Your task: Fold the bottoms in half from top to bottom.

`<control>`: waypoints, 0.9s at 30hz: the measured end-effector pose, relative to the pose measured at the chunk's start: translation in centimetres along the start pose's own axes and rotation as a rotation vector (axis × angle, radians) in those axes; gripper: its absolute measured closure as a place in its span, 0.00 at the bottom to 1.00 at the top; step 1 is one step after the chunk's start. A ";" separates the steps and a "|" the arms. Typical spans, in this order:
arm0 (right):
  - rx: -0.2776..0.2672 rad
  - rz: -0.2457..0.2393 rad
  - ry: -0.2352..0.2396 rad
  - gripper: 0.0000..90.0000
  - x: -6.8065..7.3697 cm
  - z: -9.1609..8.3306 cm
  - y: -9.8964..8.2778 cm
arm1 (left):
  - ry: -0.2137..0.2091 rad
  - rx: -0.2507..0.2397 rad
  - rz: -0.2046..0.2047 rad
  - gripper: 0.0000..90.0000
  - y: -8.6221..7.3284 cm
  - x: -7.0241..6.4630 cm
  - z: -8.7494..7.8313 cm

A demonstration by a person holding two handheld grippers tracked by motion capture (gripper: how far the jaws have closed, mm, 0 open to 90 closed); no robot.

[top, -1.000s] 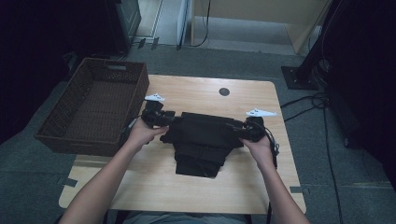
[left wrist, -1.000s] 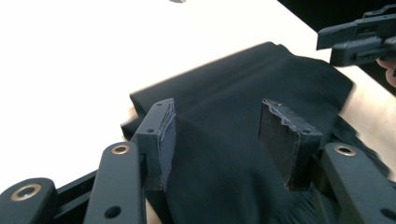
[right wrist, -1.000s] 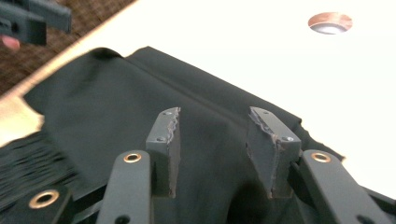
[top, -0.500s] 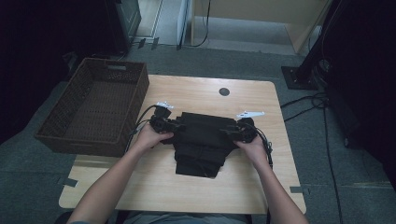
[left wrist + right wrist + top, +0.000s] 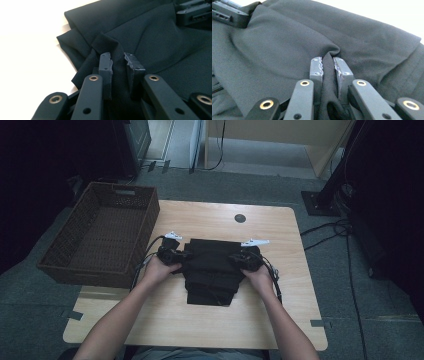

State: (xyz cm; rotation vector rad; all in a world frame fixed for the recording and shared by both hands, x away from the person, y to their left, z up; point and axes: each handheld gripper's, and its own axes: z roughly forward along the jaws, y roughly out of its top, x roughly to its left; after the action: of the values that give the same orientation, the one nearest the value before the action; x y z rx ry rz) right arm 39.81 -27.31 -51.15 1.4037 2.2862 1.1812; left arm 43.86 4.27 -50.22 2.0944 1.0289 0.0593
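Observation:
A black garment lies folded in the middle of the wooden table. My left gripper is at its left edge and my right gripper at its right edge, both low on the cloth. In the left gripper view the jaws have just been closing and a raised fold of the black cloth is pinched between them. In the right gripper view the gripper has also just been closing, and its pads squeeze a ridge of the same cloth.
An empty brown wicker basket stands at the table's left side. A small dark round disc sits near the far edge. Cables and a black stand are on the floor to the right.
Both hands have sunk onto the garment. The right gripper has moved inward to the left, the left slightly inward. Both pairs of jaws have closed on folds of cloth.

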 end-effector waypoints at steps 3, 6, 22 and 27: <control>-0.011 -0.014 -0.020 0.88 -0.2 1.1 1.0 | 0.010 -0.010 -0.024 0.93 0.4 0.6 0.0; -0.010 0.012 -0.042 0.91 -0.2 1.9 1.9 | 0.012 -0.019 -0.022 0.96 0.7 0.8 -0.1; -0.102 -0.017 0.079 0.88 5.5 -9.0 -0.9 | -0.097 -0.112 0.093 0.94 -3.1 -5.9 -8.3; 0.018 -0.013 0.096 0.89 7.4 -7.9 -4.4 | -0.118 -0.033 0.045 0.94 -6.3 -5.5 -7.4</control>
State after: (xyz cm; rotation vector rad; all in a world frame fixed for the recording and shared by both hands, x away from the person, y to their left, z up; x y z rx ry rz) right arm 28.77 -26.33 -47.53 1.3649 2.3723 1.2532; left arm 33.47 7.43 -47.77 2.0654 0.9049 -0.0244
